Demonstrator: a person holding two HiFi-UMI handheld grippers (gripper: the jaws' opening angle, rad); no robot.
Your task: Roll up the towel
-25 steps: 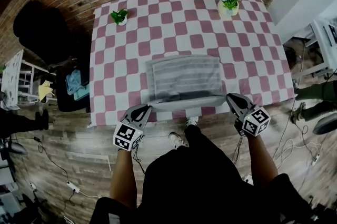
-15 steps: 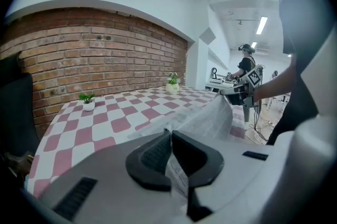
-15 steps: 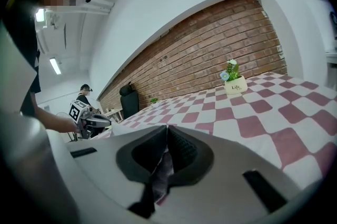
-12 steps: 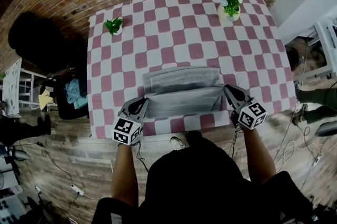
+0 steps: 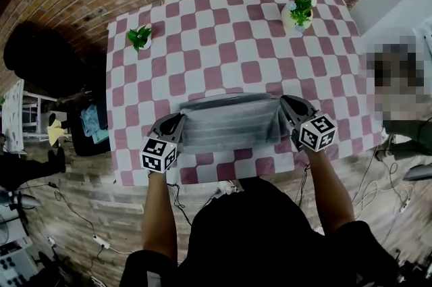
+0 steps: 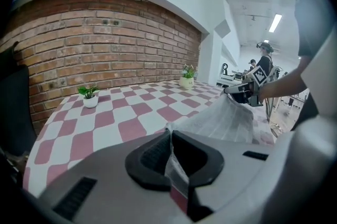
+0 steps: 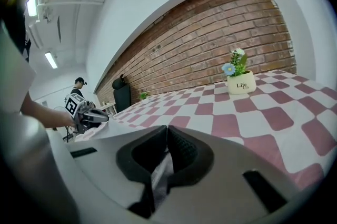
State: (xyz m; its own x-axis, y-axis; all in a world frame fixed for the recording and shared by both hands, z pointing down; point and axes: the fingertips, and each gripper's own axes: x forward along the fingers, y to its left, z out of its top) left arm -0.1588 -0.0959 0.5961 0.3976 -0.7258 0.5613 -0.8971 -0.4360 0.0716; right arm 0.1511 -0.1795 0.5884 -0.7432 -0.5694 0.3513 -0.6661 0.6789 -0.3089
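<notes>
Towel (image 5: 229, 125), grey with fine stripes, is sitting over the near part of the desk (image 5: 202, 42), which is wearing a red-and-white checked cloth, and is stretching as a wide band between both claws. Going left to right: small green plant in white pot (image 5: 140, 37) is standing near the far left corner, well apart from the towel. Left claw (image 5: 177, 121) is pinching the towel's left end, jaws nearly together with only the fabric sandwiched between the pads; its marker cube (image 5: 158, 155) is pointing back toward the person. Towel is running up off the desk toward the other claw. Right claw (image 5: 287, 105) is clamping the right end the same way, jaws closed down on a fold of cloth. Flowering plant in cream pot (image 5: 297, 9) is standing near the far right corner.
</notes>
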